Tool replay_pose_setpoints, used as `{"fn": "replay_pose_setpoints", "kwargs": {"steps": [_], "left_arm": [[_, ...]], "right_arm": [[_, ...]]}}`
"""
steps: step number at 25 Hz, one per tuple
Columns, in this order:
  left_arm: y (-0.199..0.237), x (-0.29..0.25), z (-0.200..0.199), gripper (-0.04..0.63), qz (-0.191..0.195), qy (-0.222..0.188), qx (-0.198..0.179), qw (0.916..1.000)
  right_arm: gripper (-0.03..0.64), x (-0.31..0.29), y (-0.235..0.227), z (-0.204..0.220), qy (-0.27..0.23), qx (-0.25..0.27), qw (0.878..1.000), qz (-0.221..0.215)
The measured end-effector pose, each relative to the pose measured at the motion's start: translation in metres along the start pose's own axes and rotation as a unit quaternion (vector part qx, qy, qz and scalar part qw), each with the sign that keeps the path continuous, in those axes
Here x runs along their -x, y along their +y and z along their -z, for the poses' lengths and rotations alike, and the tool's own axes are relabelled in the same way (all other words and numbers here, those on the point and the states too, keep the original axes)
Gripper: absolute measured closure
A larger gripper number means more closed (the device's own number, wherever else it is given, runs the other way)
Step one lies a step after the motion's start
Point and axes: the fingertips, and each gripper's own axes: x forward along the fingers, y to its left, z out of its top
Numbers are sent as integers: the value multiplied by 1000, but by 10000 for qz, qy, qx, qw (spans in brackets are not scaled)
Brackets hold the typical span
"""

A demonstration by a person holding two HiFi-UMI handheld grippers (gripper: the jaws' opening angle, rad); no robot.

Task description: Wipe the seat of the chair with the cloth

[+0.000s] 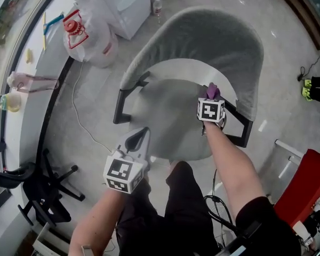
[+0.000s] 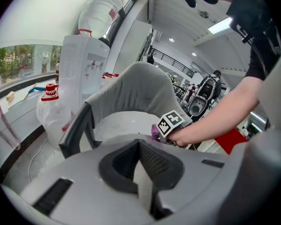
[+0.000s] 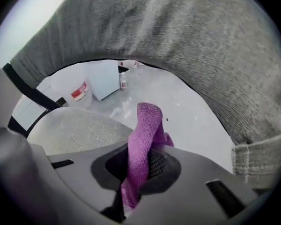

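Two claws show, but only the right claw (image 3: 140,168) carries anything. Its jaws are clamped on the purple microfibre cloth (image 3: 144,139), which stands up past the tips as a limp, folded wad. The grey seat (image 1: 165,122) lies just below and to the left of that claw, and the chair's backrest (image 3: 187,36) arches ahead of it. I cannot tell whether the cloth touches the seat, and most of the wiping looks undone. The left claw (image 2: 139,161), jaws together on nothing, hangs by the seat's front edge.
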Motion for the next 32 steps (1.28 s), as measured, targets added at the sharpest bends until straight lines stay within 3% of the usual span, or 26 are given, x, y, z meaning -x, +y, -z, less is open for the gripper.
{"fn": "replay_pose_setpoints", "kwargs": {"steps": [3,16,24,29,32], "left_arm": [[6,8,0,598,-71,-65,29,9999],[52,47,9,598,-367,-184,231,9989],[67,70,13,598,-455,-267,229,9983],[67,83,18,598,-423,-298,175,9985],[68,88,15,598,-431,-334,124,9984]], "right_arm": [[581,-3,31,-6,16,366,9990,-259],[580,-1,171,-37,-149,665,9878,-1398],[580,18,249,-46,-298,812,9663,-2425],[580,34,286,-46,-355,600,9485,-3089],[580,46,290,-55,-530,338,9454,-3197]]}}
